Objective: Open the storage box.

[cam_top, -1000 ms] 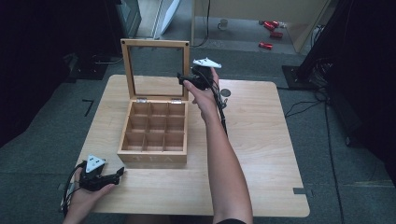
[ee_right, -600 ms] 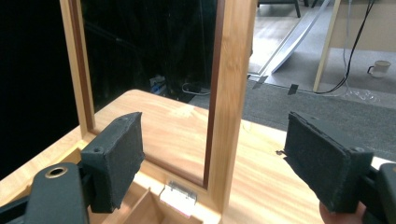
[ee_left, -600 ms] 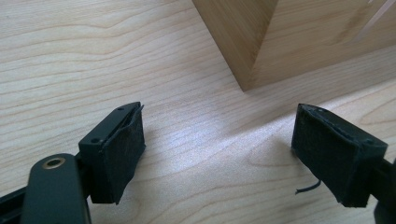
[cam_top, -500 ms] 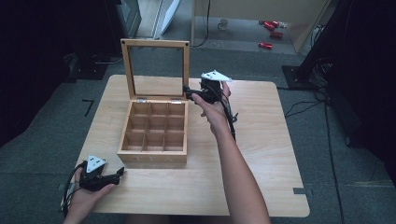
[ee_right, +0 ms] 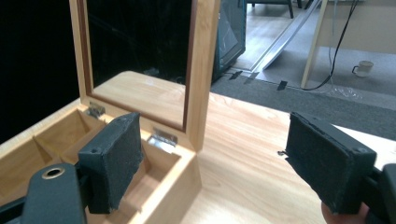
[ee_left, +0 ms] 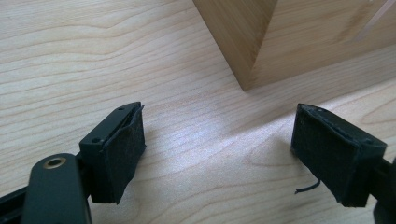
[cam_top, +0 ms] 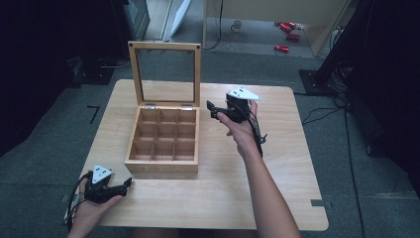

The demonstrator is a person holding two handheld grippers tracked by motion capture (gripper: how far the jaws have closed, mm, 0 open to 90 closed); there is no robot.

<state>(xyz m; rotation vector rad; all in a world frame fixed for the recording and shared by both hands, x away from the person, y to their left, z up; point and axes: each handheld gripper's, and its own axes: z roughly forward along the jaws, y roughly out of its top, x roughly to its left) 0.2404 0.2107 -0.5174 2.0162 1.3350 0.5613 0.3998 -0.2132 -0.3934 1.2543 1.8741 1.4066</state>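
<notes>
While the wooden box (cam_top: 163, 139) already stands with its glass lid (cam_top: 165, 72) upright, the opening looks done. The right tool (cam_top: 214, 110) hangs just right of the box's hinged back corner, jaws wide after opening, nothing between them. The left tool (cam_top: 126, 183) rests on the desk (cam_top: 277, 148), jaws wide and empty, the box's front corner just ahead. The nine compartments look empty; filling or closing seems left.

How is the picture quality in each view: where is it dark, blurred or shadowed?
High view: table evenly lit, surroundings nearly black. Left gripper view: the box casts a soft shadow on the wood; its top corner is blurred. Right gripper view: lid sharp, dark behind its glass.
</notes>
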